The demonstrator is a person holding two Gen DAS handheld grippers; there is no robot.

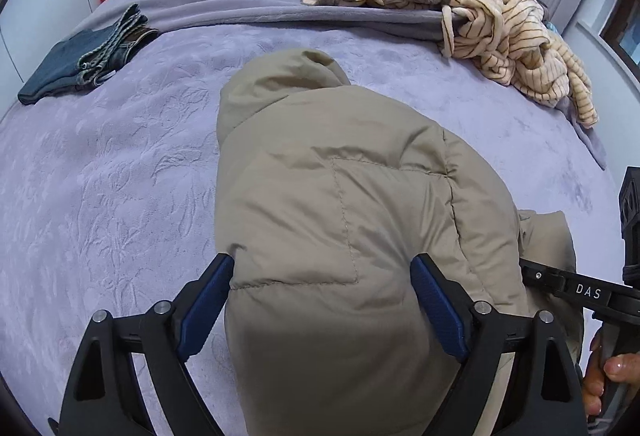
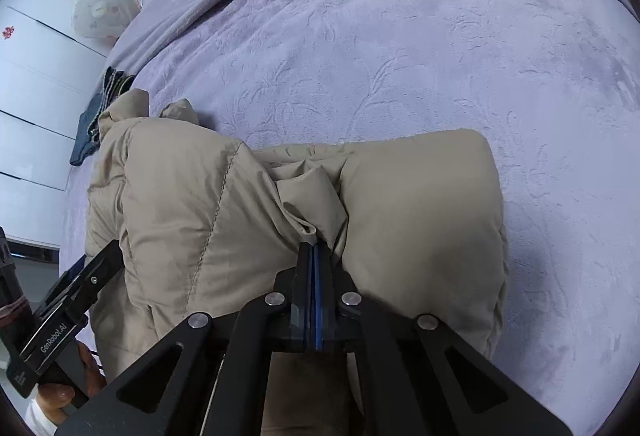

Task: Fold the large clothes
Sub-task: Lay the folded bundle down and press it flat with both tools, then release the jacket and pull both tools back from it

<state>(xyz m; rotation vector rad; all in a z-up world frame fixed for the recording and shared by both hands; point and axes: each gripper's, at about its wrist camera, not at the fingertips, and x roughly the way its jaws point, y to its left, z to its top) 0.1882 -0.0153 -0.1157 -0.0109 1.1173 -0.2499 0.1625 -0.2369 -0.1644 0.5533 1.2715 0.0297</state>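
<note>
The tan puffer jacket (image 1: 340, 204) lies mid-bed on the lilac bedspread (image 1: 100, 196), partly folded into a long bundle; the final folds look still to come; its long axis runs six to twelve o'clock, hood (image 1: 280, 76) pointing to twelve; the left gripper (image 1: 322, 300) straddles the near end, jaws wide; the right gripper (image 2: 316, 260) is clamped on a pinch of jacket; folded jeans (image 1: 80, 64) sit at ten o'clock.

Both wrist views close over jacket (image 1: 340, 216)
</note>
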